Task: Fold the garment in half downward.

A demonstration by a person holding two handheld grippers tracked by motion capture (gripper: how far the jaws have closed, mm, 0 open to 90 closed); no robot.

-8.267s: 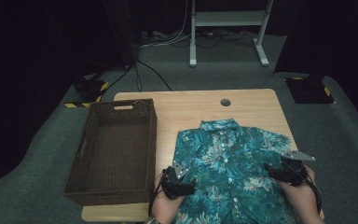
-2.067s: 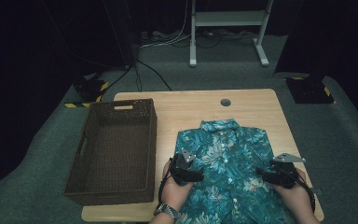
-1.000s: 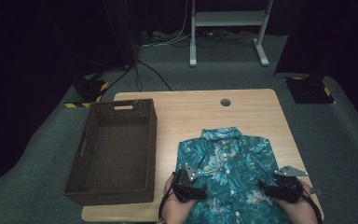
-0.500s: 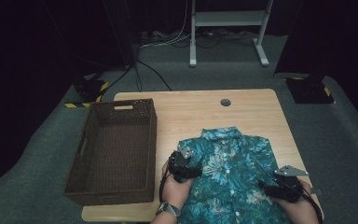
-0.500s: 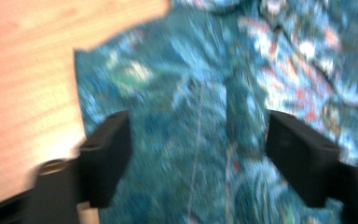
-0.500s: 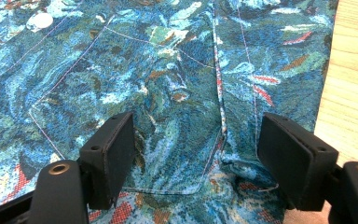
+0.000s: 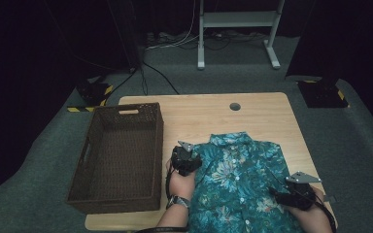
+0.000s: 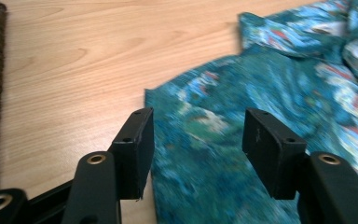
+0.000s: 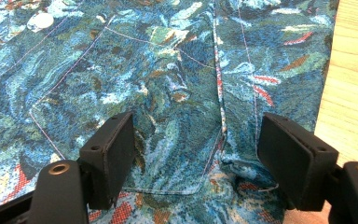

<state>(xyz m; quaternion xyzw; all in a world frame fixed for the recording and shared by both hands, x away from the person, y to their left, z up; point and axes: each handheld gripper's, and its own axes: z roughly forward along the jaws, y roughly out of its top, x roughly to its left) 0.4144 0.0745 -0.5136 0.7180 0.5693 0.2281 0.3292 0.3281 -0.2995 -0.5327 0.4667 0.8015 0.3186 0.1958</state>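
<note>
The pale wooden worktop (image 7: 209,114) with rounded corners stands on a grey carpet floor (image 7: 39,160), and a small round hole (image 7: 234,106) sits near its 12 o'clock edge. Beyond the worktop, at 12 o'clock, white metal stand legs (image 7: 200,43) rise from the floor with some loose cables (image 7: 175,41) beside them.

On the worktop, at 9 o'clock, rests a big dark brown woven basket (image 7: 88,160) with cut-out handles.

A teal short-sleeved shirt with a flower print (image 7: 243,179) lies flat and face up from the middle of the worktop down to the 6 o'clock edge. Its collar points toward 12 o'clock and its small white buttons run down the middle.

The left black tongs (image 7: 184,154) sit at the shirt's 9 o'clock side, held by a hand with a wristwatch (image 7: 177,200). In the left gripper view, the left tongs are spread wide apart around the shirt's edge: one jaw is over bare wood just beside the cloth, and the other is over the cloth. They hold nothing.

The right black tongs (image 7: 291,191) sit at the shirt's 4 o'clock side. In the right gripper view, they are also spread wide, just above the cloth, with a stitched chest pocket (image 9: 135,116) and a long seam between the jaws. They grip nothing.
</note>
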